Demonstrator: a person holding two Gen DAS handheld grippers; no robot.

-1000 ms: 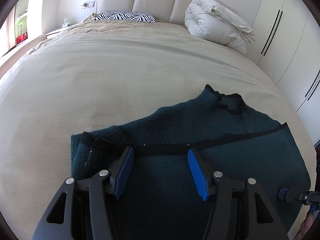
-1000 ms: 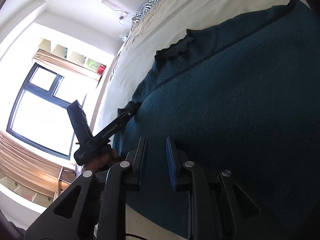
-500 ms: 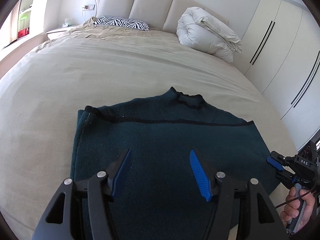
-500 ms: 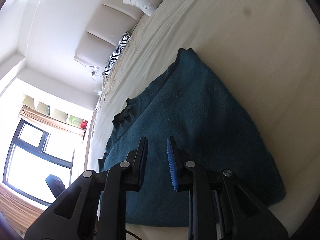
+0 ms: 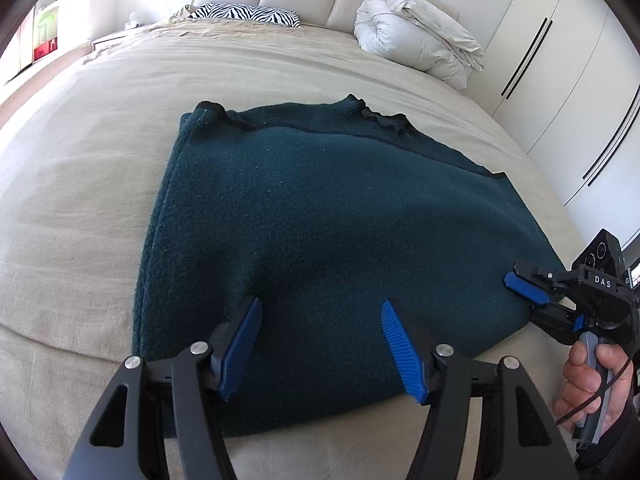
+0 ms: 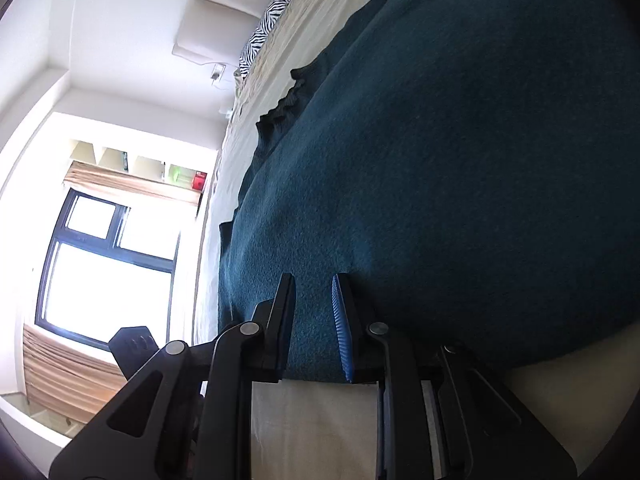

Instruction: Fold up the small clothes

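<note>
A: On the bed (image 5: 100,128), at centre, what lies there?
B: A dark teal sweater (image 5: 340,216), folded flat, its collar toward 12 o'clock and its near edge toward 6 o'clock.
A: At 6 o'clock in the left wrist view, how does the left tool (image 5: 322,344) stand?
B: Its blue-padded fingers are spread wide above the sweater's near part, nothing between them.
A: And at 3 to 4 o'clock?
B: The right tool (image 5: 532,300), held in the right hand (image 5: 592,384), sits at the sweater's right edge; in the right wrist view the right tool (image 6: 314,320) has its fingers drawn near together across the fabric's edge, but whether they pinch it cannot be told.
A: Toward 12 o'clock, beyond the sweater?
B: A zebra-print pillow (image 5: 246,14), then a rolled white duvet (image 5: 420,42); wardrobe doors (image 5: 560,72) stand at 2 o'clock.
</note>
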